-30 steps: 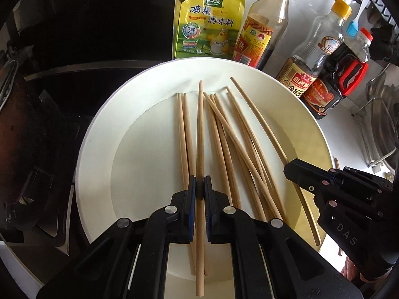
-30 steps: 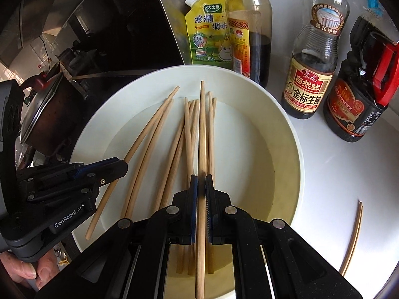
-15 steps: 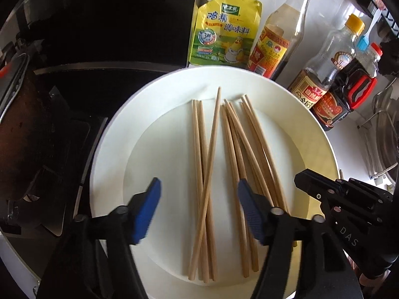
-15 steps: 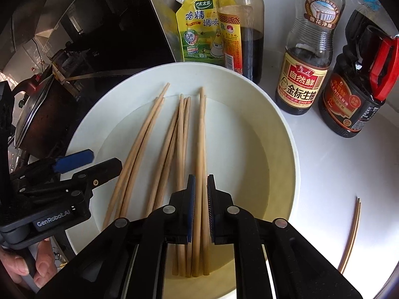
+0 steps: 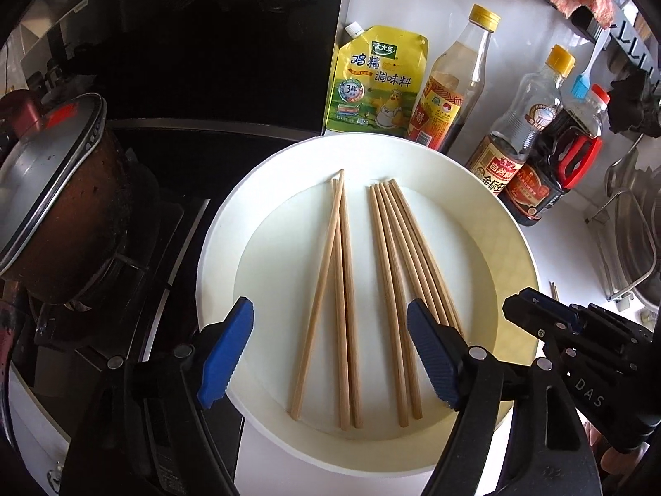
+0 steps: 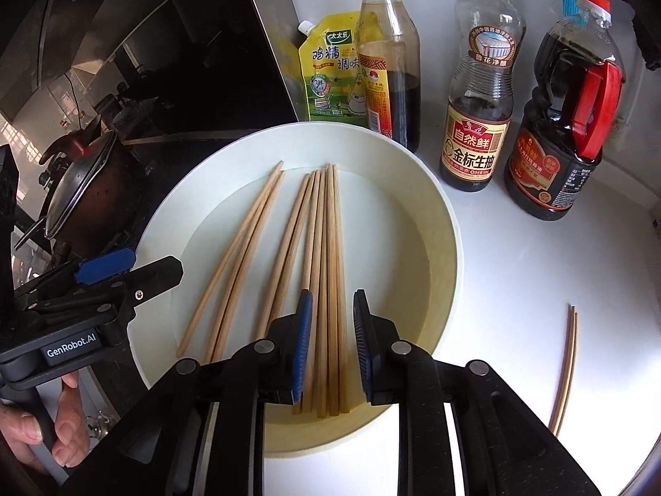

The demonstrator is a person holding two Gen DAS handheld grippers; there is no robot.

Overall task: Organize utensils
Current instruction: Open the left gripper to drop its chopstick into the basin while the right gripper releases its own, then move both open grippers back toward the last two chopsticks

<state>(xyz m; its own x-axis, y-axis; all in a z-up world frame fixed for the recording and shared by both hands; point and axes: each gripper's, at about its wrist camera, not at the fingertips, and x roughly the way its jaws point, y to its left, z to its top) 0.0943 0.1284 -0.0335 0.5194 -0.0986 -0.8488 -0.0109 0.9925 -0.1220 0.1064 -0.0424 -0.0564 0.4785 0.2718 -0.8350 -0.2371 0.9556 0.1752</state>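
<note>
A white round plate [image 5: 219, 248] [image 6: 448, 248] holds wooden chopsticks in two bundles. In the left wrist view, three chopsticks [image 5: 341, 289] lie left of centre and several more [image 5: 398, 281] lie to their right. My left gripper [image 5: 330, 351] hovers above the near ends of the left bundle, its jaws opening wide and touching nothing. My right gripper [image 6: 332, 339] hangs over the right bundle [image 6: 328, 256], its jaws opening a little. Chopsticks lie below the gap, and the pads do not press on them. Each gripper also shows in the other's view, the left gripper [image 6: 136, 264] and the right gripper [image 5: 522, 304].
A yellow seasoning pouch [image 5: 374, 82] and several sauce bottles [image 6: 479, 95] stand behind the plate. A lidded pot [image 5: 53, 190] sits on the dark stove at the left. Two loose chopsticks [image 6: 566, 368] lie on the white counter at the right. A wire rack [image 5: 632, 244] stands at the far right.
Both grippers were shut on a chopstick each; both have let go, opened and pulled back upward. The scattered chopsticks now lie in two tidy bundles.
</note>
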